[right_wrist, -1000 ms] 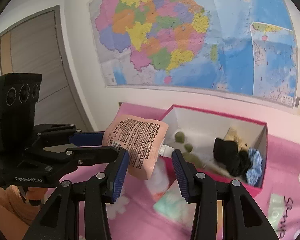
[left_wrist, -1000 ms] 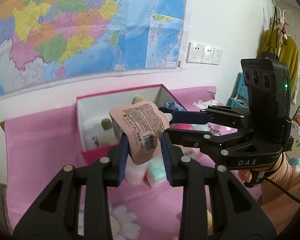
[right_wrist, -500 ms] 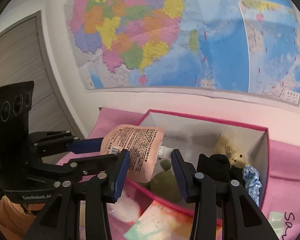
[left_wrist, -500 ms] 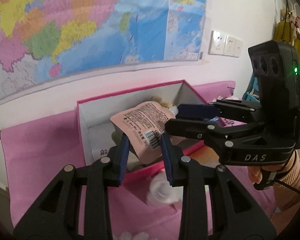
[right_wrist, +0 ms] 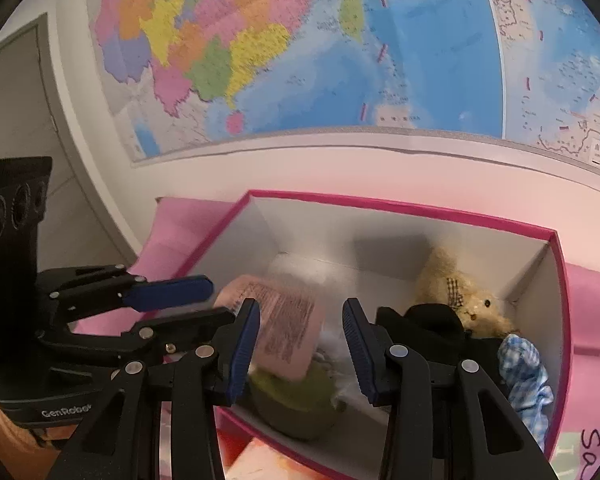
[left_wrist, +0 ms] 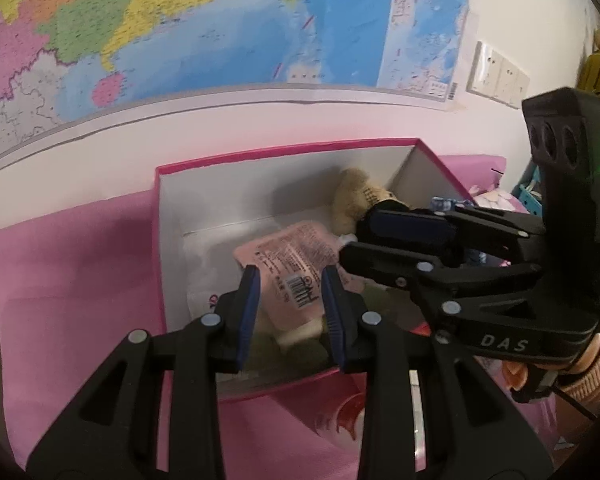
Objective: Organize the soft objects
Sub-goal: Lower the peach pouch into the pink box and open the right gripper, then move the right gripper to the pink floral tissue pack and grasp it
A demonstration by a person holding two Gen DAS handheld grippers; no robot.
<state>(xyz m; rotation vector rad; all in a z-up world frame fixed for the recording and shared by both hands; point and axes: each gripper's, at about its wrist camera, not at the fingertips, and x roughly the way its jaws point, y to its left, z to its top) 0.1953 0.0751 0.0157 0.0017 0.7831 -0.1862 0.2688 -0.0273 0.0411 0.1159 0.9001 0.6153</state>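
A pink spouted pouch (left_wrist: 288, 260) with a barcode hangs just inside the open pink box (left_wrist: 284, 150), above the soft things in it. My left gripper (left_wrist: 288, 276) is shut on the pouch's barcode end. From the right, my right gripper (left_wrist: 356, 236) is closed at the white spout end. In the right wrist view the pouch (right_wrist: 284, 328) sits between the right gripper's (right_wrist: 300, 308) pads, with the left gripper (right_wrist: 220, 300) coming in from the left. The box (right_wrist: 380, 202) also holds a tan teddy bear (right_wrist: 460, 296), a black cloth (right_wrist: 428, 320), a blue checked cloth (right_wrist: 524, 372) and a green plush (right_wrist: 296, 404).
The box stands on a pink cloth (left_wrist: 80, 280) against a white wall with a large map (left_wrist: 220, 20). Packets lie on the cloth in front of the box (left_wrist: 340, 420). Wall sockets (left_wrist: 496, 76) are at the right. A sleeve (left_wrist: 588, 376) holds the right gripper.
Both grippers have carried the pouch forward and down, from in front of the box to inside its opening. Neither grip has changed.
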